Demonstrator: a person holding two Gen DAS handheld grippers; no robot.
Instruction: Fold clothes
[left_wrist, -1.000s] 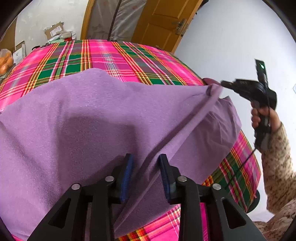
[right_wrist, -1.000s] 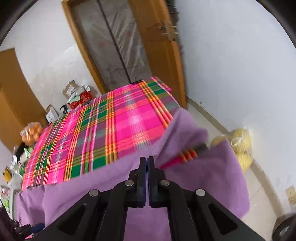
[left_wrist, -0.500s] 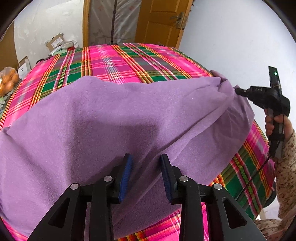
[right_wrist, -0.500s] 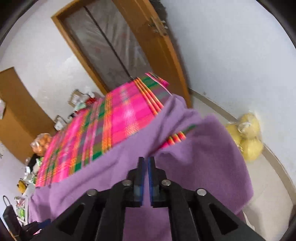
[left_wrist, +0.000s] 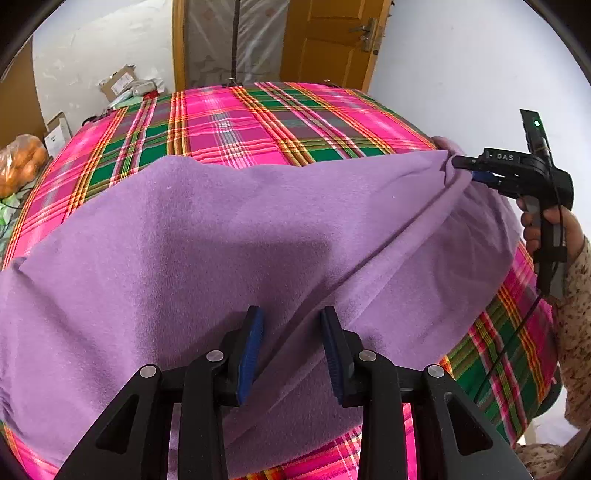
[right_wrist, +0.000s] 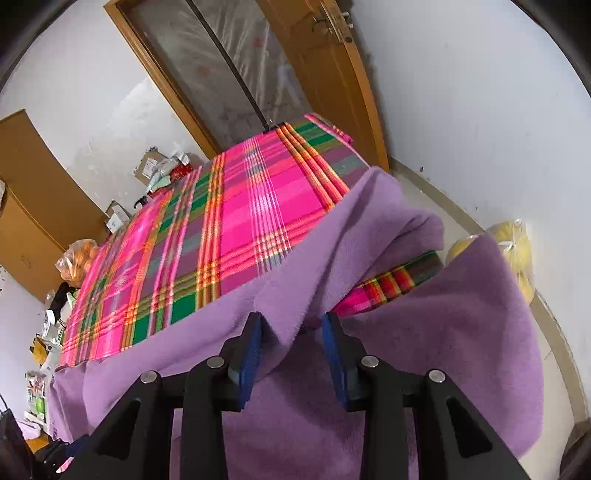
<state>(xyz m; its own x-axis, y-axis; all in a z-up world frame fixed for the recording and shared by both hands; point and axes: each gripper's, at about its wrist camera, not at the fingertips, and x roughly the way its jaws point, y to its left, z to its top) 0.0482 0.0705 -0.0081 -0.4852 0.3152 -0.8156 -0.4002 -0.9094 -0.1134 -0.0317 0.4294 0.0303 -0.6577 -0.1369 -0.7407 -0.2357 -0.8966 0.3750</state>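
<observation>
A purple fleece cloth (left_wrist: 221, 240) lies spread over the near half of a table with a pink and green plaid cover (left_wrist: 258, 122). My left gripper (left_wrist: 291, 314) hovers low over the cloth's near part with its jaws apart; a raised crease runs under them. In the left wrist view my right gripper (left_wrist: 463, 168) sits at the cloth's far right corner by the table edge. In the right wrist view the right gripper (right_wrist: 291, 319) is opening, and a loose fold of the purple cloth (right_wrist: 461, 332) hangs between its blue pads (right_wrist: 249, 350).
The plaid cover (right_wrist: 240, 221) is bare beyond the cloth. A person's hand (left_wrist: 546, 229) holds the right gripper's handle. Cardboard boxes (left_wrist: 122, 83) and a bag of oranges (left_wrist: 18, 162) stand past the table's left side. A yellow bag (right_wrist: 517, 251) lies on the floor at right.
The right gripper's jaws went from shut on the cloth corner to apart, and it sank toward the table edge. The stretched cloth slackened. The left gripper barely moved.
</observation>
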